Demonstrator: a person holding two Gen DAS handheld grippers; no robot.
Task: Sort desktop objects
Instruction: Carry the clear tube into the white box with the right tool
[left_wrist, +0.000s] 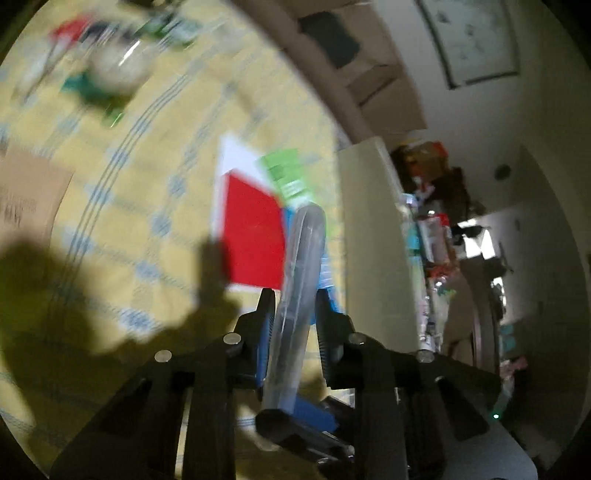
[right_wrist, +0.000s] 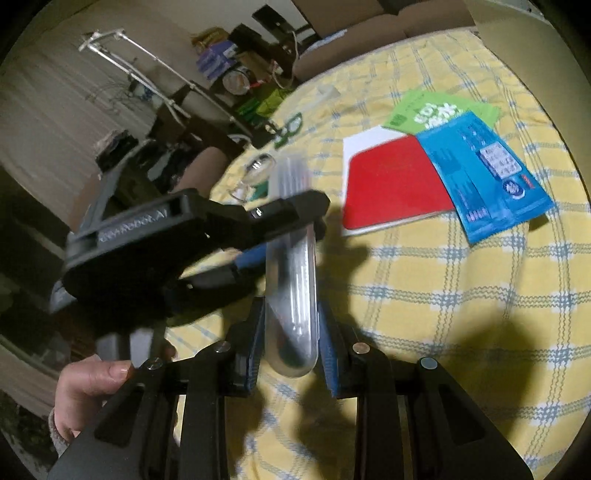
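clear plastic case (right_wrist: 291, 291), long, smooth and round-ended, is held off the yellow checked bench (right_wrist: 461, 295) by both grippers. its near end is clamped in the right gripper (right_wrist: 291, 332); the left gripper (right_wrist: 284, 221) is closed across its middle, entering from the left. the long axis runs straight away from the right gripper. flat glossy booklets, red (right_wrist: 395, 184), blue (right_wrist: 491, 173) and green (right_wrist: 428, 110), lie overlapped beyond it, to the right.
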